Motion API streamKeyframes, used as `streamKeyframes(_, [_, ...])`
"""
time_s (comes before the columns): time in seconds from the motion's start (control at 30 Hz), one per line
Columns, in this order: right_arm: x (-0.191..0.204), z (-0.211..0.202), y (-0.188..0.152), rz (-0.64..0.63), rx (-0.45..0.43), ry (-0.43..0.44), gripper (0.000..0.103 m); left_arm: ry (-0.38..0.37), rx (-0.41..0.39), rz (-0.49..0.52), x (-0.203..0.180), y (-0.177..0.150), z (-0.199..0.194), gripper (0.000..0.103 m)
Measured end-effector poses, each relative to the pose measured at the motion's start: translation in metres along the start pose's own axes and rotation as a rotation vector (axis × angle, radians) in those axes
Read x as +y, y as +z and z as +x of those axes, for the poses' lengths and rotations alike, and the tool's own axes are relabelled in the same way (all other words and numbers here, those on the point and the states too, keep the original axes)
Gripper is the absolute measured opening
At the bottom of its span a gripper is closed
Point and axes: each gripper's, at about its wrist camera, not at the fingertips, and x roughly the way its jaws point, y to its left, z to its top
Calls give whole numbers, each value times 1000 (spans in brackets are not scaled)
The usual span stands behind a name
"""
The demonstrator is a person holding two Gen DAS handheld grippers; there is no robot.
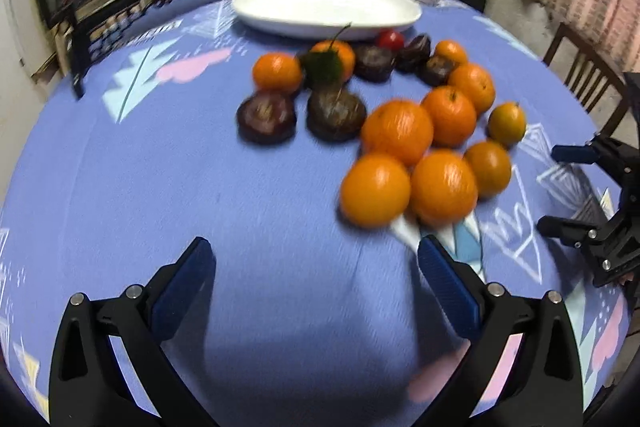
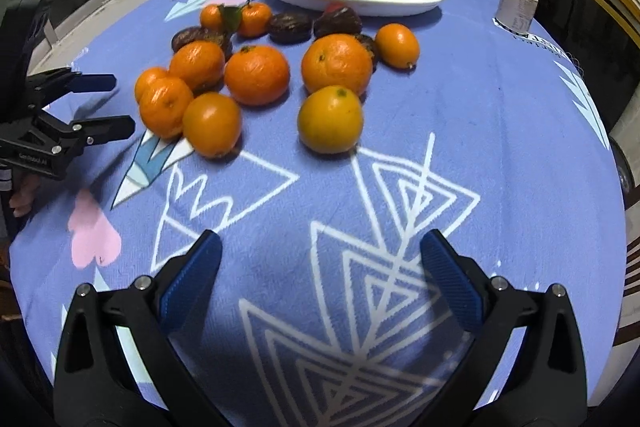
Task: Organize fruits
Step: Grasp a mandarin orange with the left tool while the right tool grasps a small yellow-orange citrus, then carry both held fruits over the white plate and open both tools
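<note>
left gripper [image 1: 316, 261] jaws spread, empty | right gripper [image 2: 320, 253] same | oranges [image 2: 256, 75] before plate [image 2: 400, 7] | can [image 2: 518, 7] aside

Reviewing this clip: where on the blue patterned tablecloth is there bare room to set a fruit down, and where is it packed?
Bare cloth lies between the open right gripper and the yellowish-orange citrus, and rightward toward the pale drink can. More lies before the open left gripper. The white oval plate holds nothing. The orange and dark brown fruits crowd the cloth before the plate.
</note>
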Motion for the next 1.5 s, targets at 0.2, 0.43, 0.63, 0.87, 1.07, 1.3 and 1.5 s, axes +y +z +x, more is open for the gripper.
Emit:
streamKeyframes(0.2, [-13,-6,28,36,-114,12,100,12,-34,69,-7,10,8,89])
streamKeyframes(0.43, [-11,12,45,35,-112,85,65,-56,-30,94,-13,14,17,69])
streamKeyframes(0.63, [-19,19,43,84,-111,138,36,-89,-51,95,-14,15,16,52])
streamKeyframes(0.87, [-16,19,42,76,-124,127,36,-138,-63,29,-5,17,14,36])
streamKeyframes(1.07, [-19,9,41,88,-162,120,36,-101,-128,-1,2,22,-6,36])
streamKeyframes(1.3, [-37,-32,96,128,-272,90,36,-60,-214,-36,21,106,-22,36])
streamKeyframes(1.5, [-46,-3,173,163,-307,109,36,-66,-198,-71,28,166,20,36])
